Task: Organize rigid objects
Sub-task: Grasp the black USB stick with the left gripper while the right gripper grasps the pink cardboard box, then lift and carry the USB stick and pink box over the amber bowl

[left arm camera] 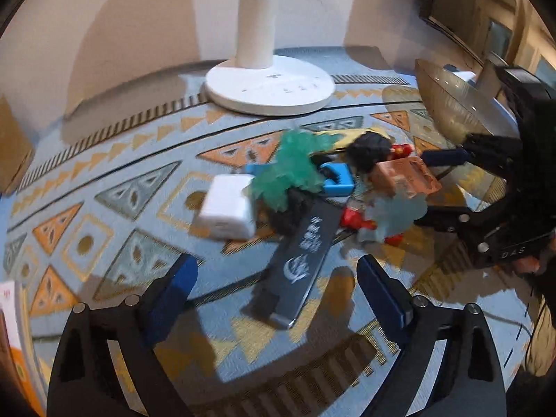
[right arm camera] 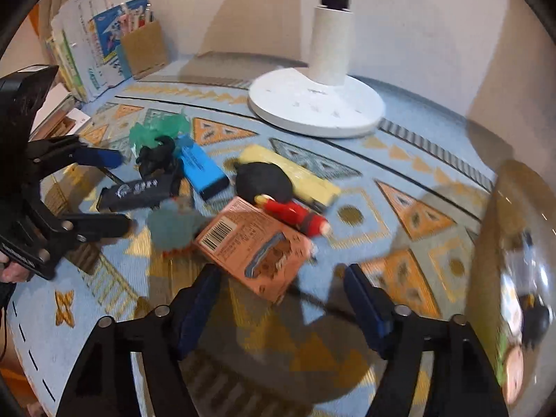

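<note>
Left gripper [left arm camera: 278,278]: jaws wide, nothing between pads.
Right gripper [right arm camera: 281,295]: jaws wide, empty.
Flat black printed plastic card [left arm camera: 295,260]: on patterned rug [left arm camera: 104,208], at 12 o'clock of left gripper; long axis toward 1 o'clock.
Salmon-pink barcoded cardboard box [right arm camera: 257,246]: at 12 o'clock of right gripper, nearer that hand.

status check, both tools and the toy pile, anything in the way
Left tool open, empty, above black card. Right tool open, empty, above pink box. Pile tangled. Fan base behind, clear.
</note>
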`<state>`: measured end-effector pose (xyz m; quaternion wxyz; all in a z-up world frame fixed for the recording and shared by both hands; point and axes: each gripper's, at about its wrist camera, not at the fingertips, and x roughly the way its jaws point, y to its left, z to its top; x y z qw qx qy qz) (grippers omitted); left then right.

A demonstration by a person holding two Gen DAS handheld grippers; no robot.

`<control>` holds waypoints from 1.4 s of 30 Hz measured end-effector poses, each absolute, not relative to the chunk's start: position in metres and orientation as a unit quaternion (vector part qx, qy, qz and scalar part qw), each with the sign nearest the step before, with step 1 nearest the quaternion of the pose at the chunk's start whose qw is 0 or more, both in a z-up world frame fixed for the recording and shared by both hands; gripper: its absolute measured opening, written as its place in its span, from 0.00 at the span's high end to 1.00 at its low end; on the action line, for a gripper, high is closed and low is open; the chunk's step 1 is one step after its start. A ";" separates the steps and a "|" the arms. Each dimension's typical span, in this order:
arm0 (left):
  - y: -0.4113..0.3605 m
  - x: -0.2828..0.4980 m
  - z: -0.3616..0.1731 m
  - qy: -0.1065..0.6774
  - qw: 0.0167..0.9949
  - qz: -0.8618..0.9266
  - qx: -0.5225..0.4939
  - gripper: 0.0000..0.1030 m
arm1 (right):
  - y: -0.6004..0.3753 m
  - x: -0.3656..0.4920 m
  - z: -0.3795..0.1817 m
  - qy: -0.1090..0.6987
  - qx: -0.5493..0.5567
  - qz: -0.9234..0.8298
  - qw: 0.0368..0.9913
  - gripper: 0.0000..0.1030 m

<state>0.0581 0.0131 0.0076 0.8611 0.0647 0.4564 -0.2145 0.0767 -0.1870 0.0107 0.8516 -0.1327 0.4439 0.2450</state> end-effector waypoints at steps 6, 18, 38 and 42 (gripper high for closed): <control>-0.004 0.048 0.008 0.438 0.870 -0.204 0.103 0.47 | -0.174 0.067 0.011 0.427 -0.140 0.269 0.852 0.40; 0.017 -0.037 0.012 0.457 0.871 -0.173 0.038 0.78 | -0.214 -0.034 0.013 0.454 -0.118 0.192 0.862 0.54; -0.017 -0.076 0.009 0.438 0.880 -0.176 0.049 0.79 | -0.205 -0.082 0.011 0.448 -0.115 0.217 0.860 0.55; -0.021 -0.084 0.022 0.416 0.891 -0.180 0.030 0.80 | -0.202 -0.089 0.022 0.449 -0.053 0.267 0.851 0.56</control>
